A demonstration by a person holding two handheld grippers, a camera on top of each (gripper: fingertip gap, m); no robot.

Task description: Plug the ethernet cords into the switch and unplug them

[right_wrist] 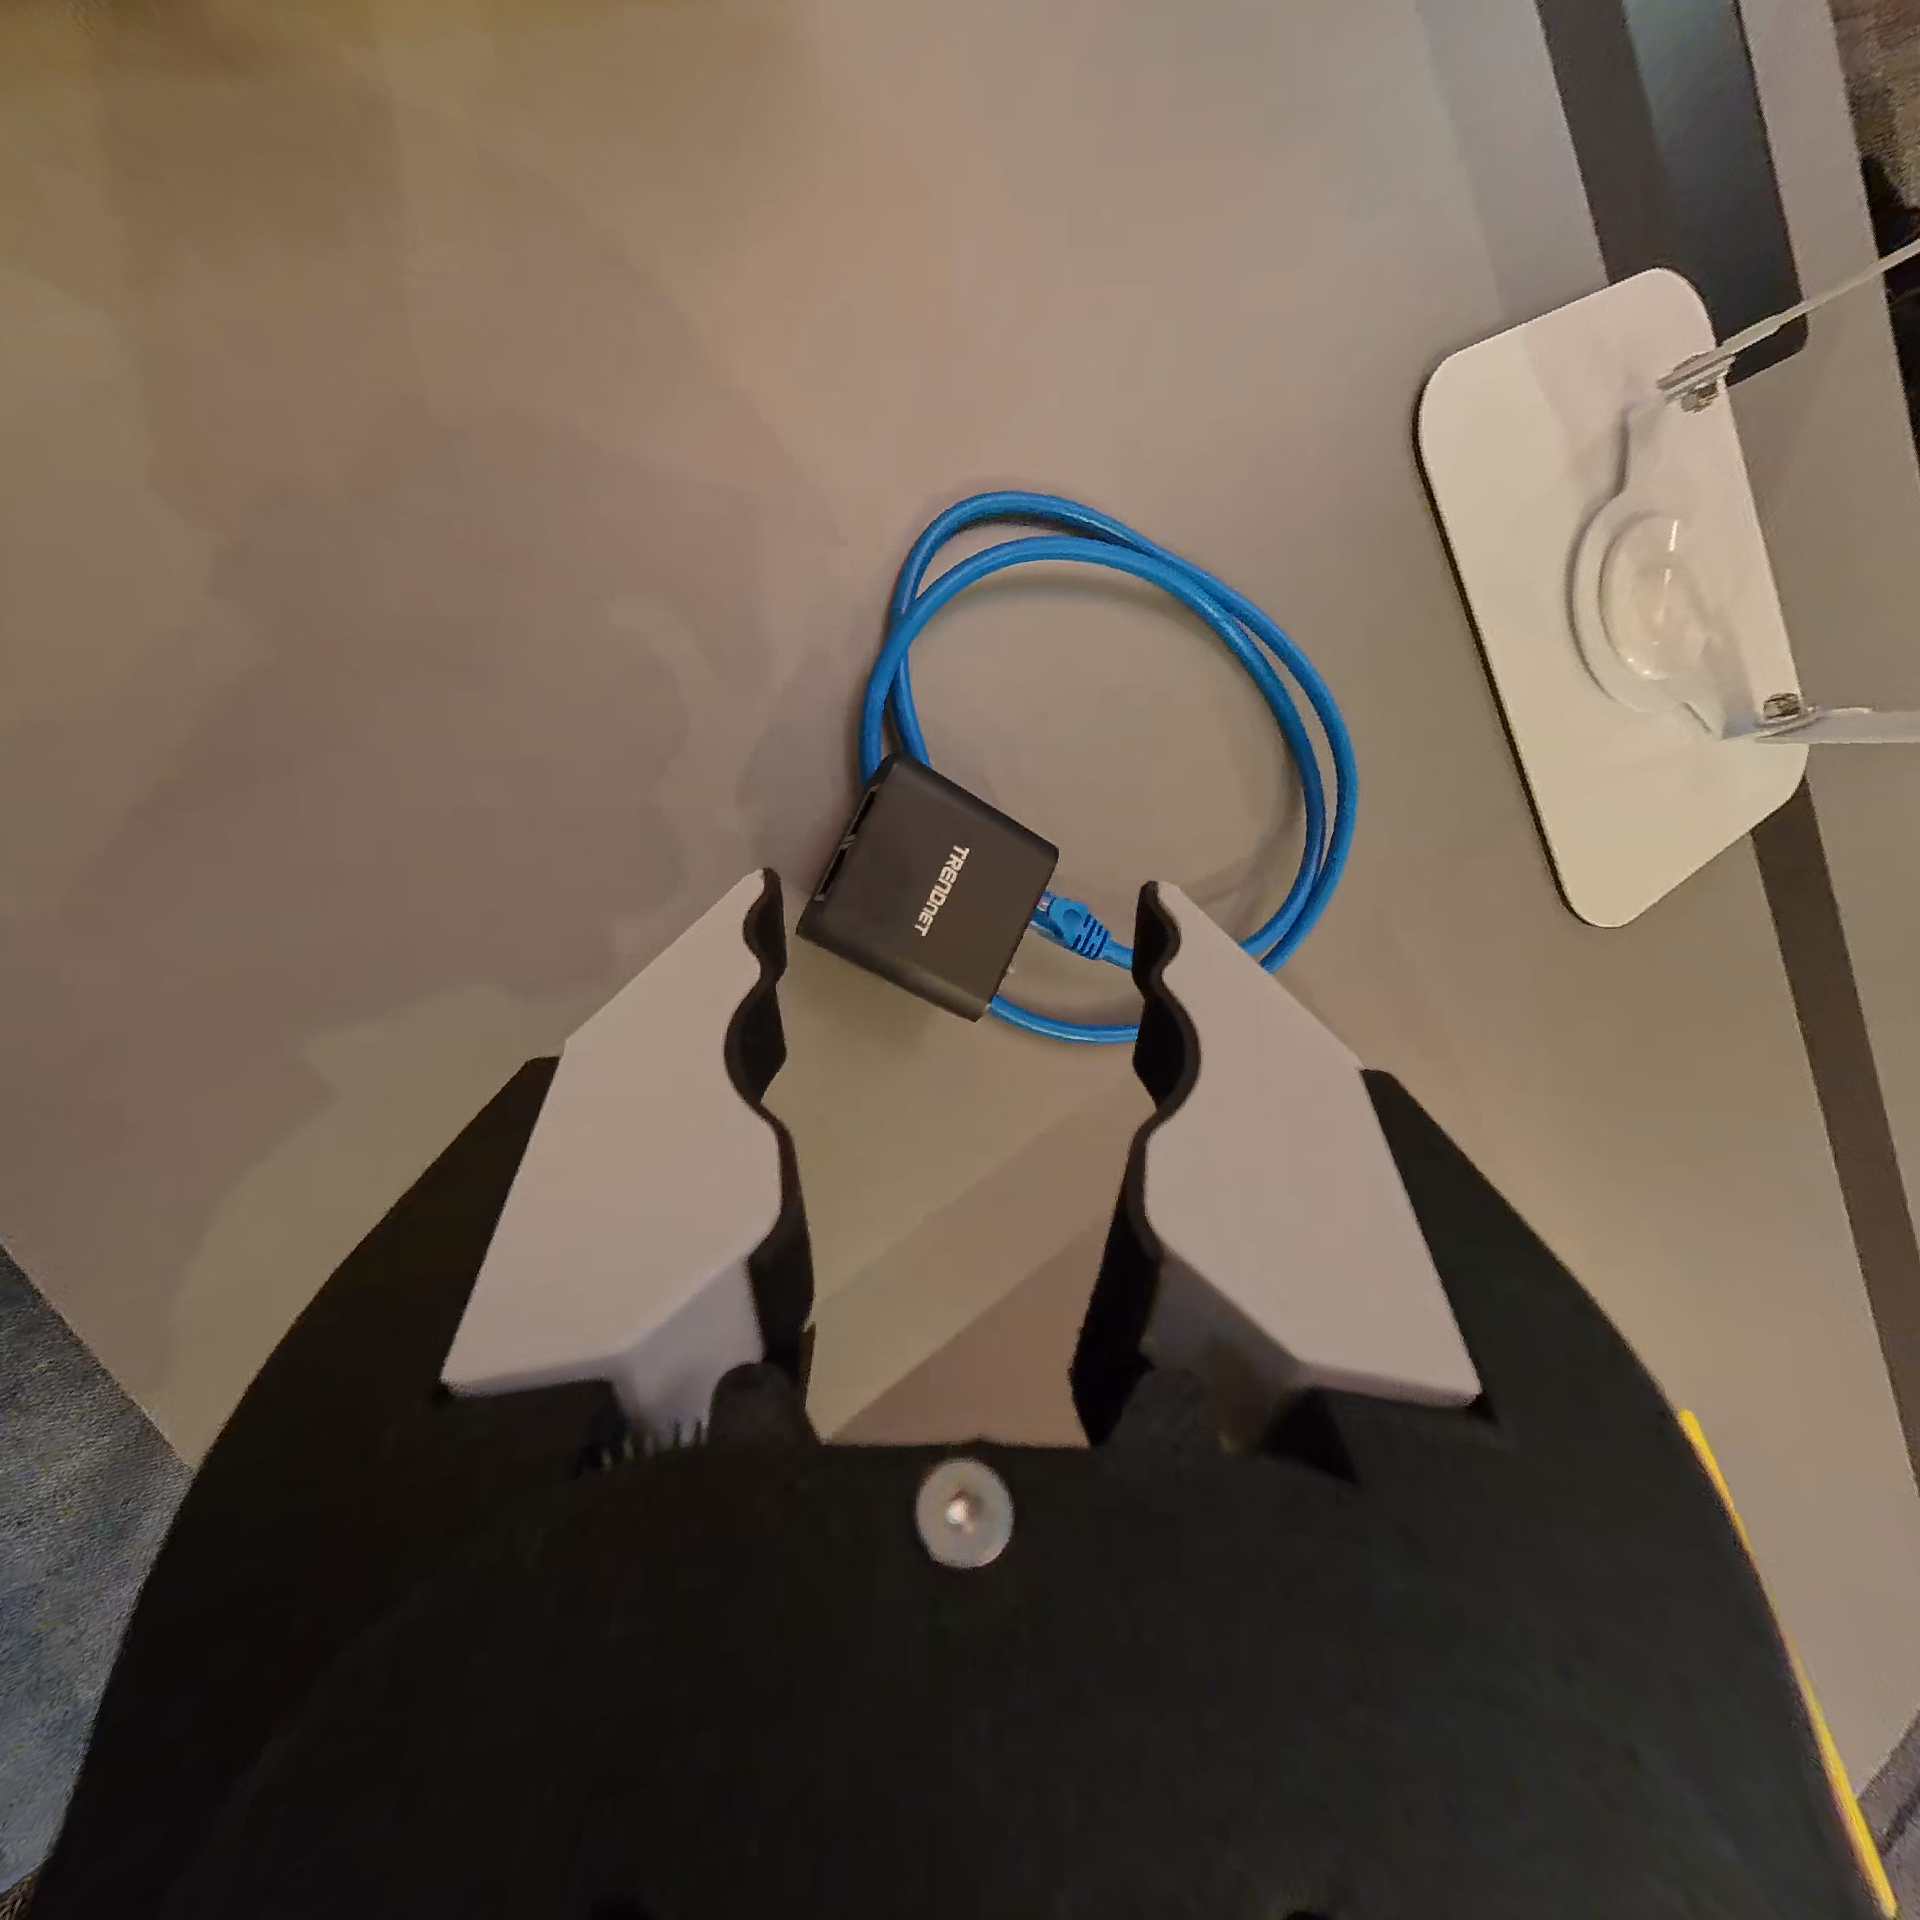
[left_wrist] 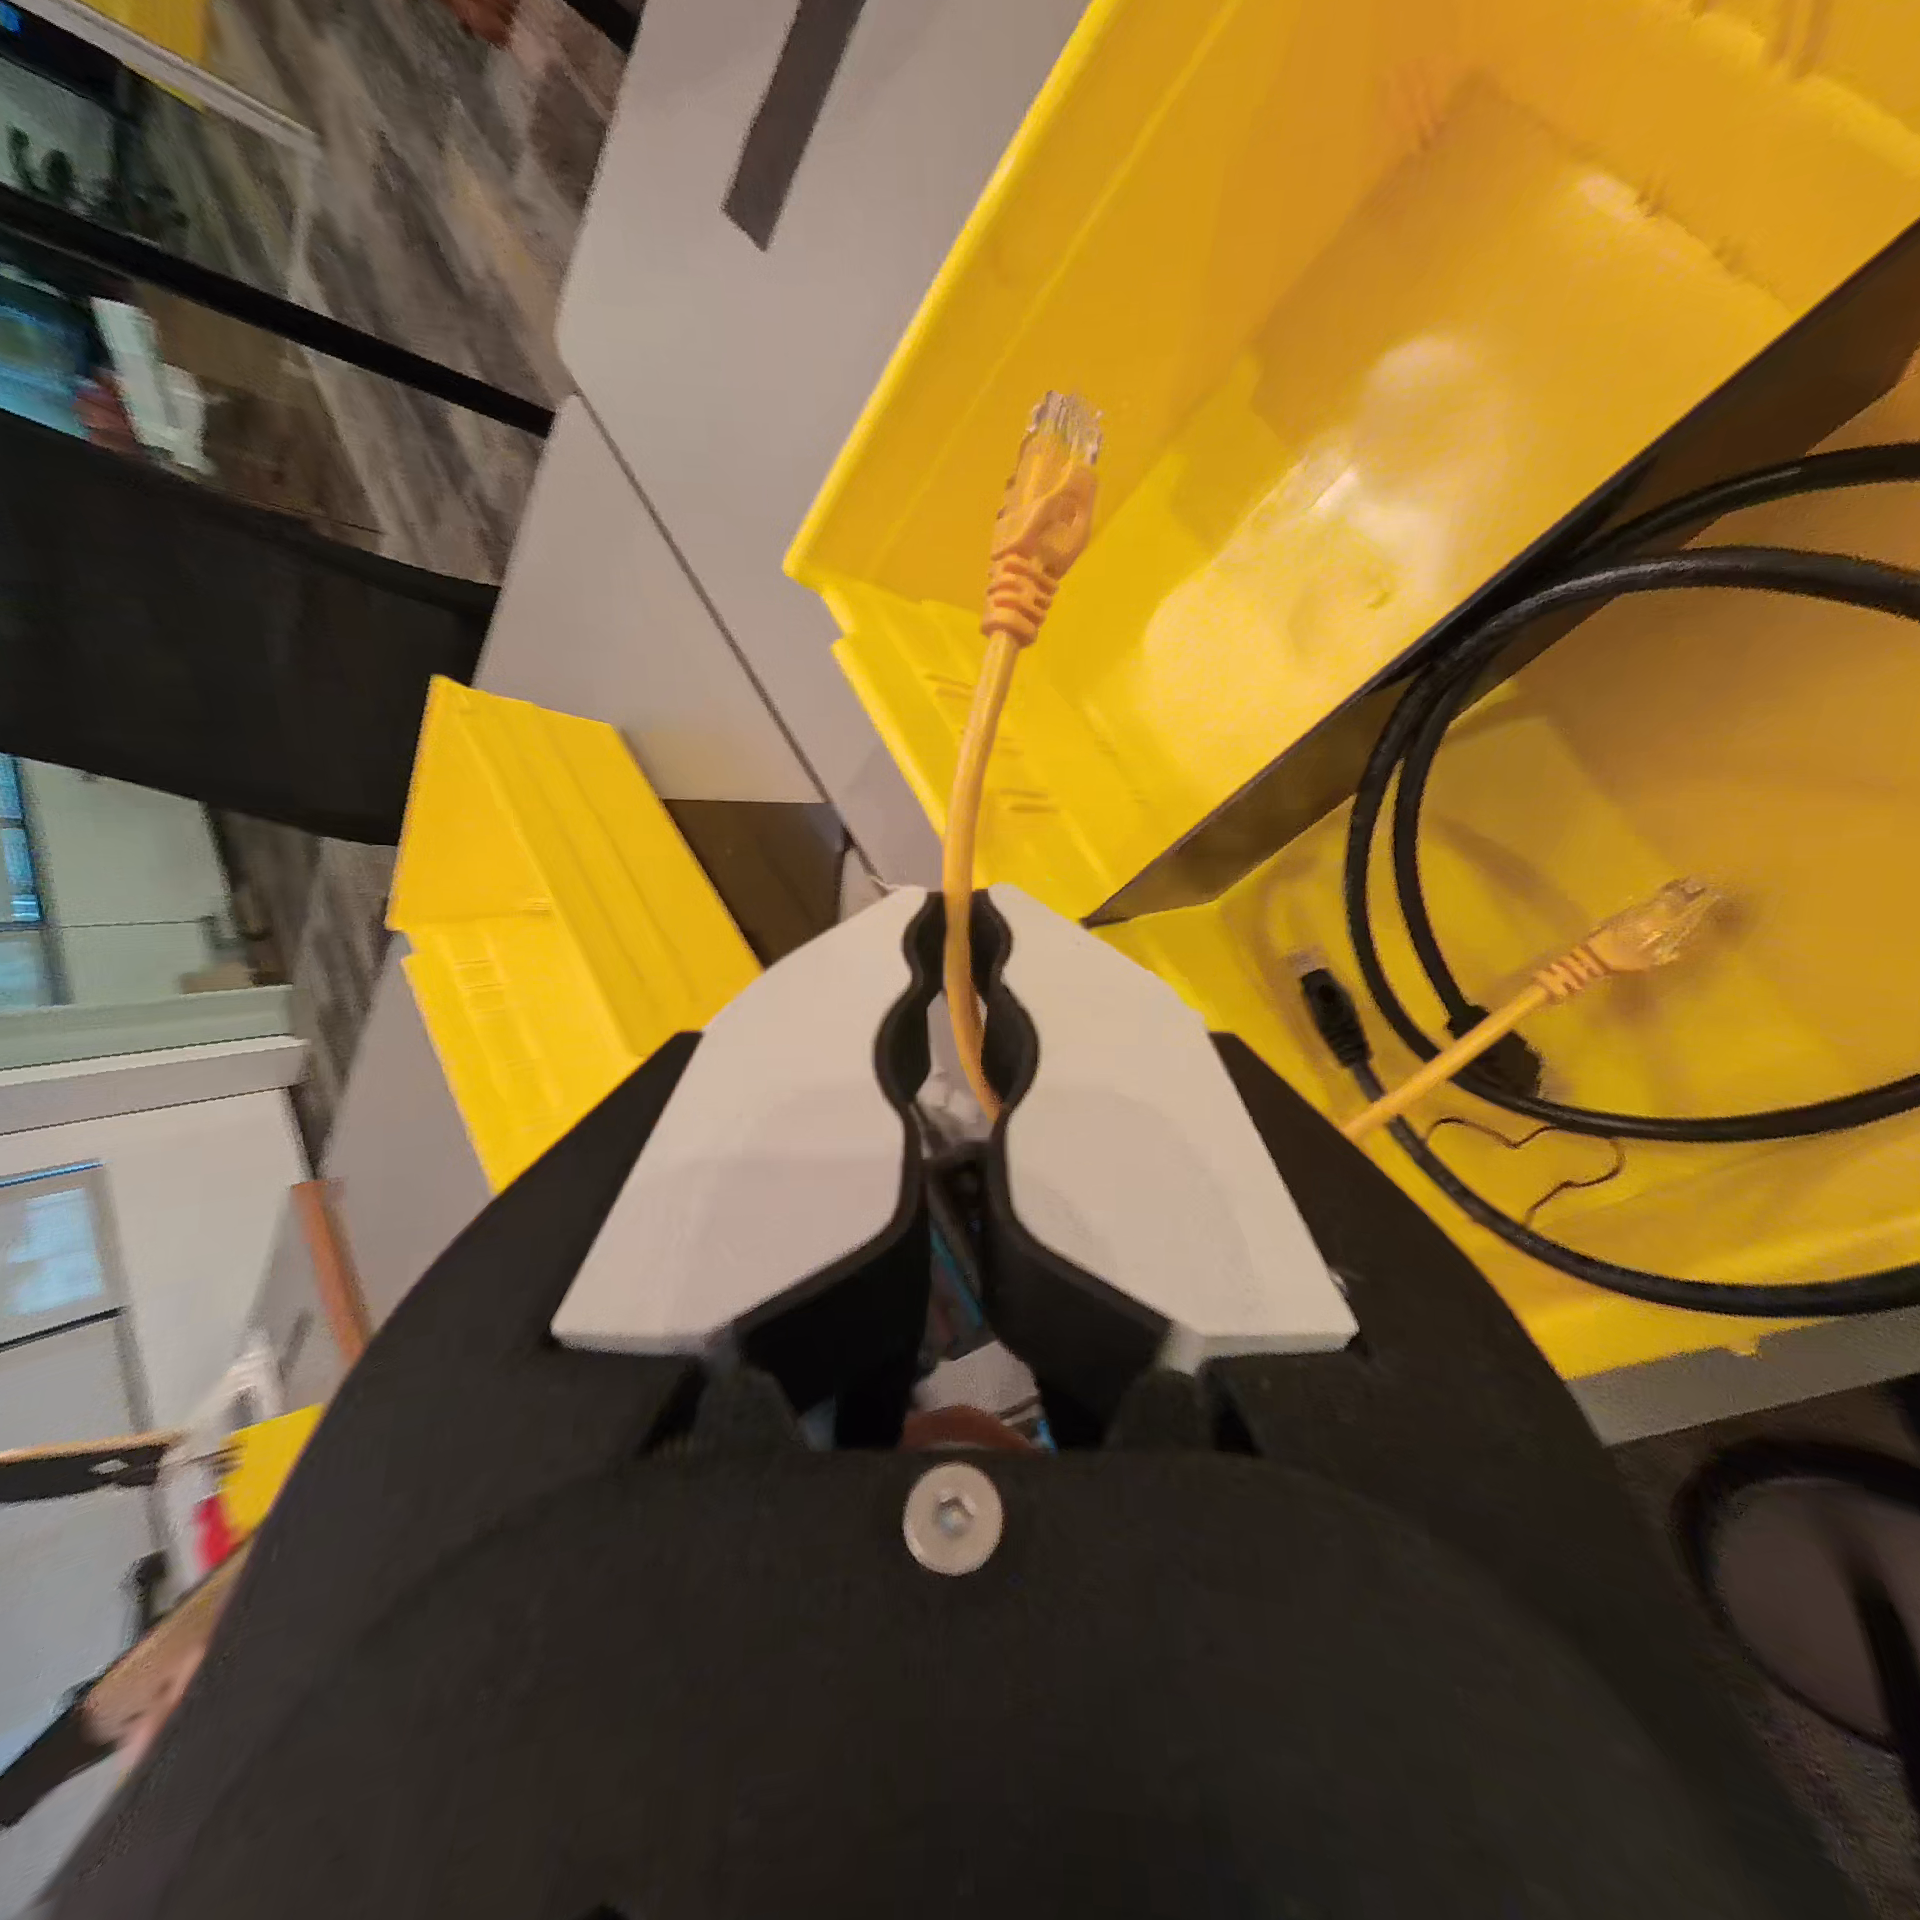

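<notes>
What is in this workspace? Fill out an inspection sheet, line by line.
Surface: grey table, bare around the switch.
Job's things: black switch on the table, blue cord coiled beside it.
Clutter: yellow bins; white stand base.
Grippers: left gripper shut on yellow cord; right gripper open above the switch.
Cables: black cable coiled in a bin.
Surroundings: blurred room.

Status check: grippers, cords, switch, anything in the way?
Left gripper shut on yellow cord, plug free above yellow bin. Right gripper open above switch. Blue cord at switch, coiled. Path clear.
</notes>
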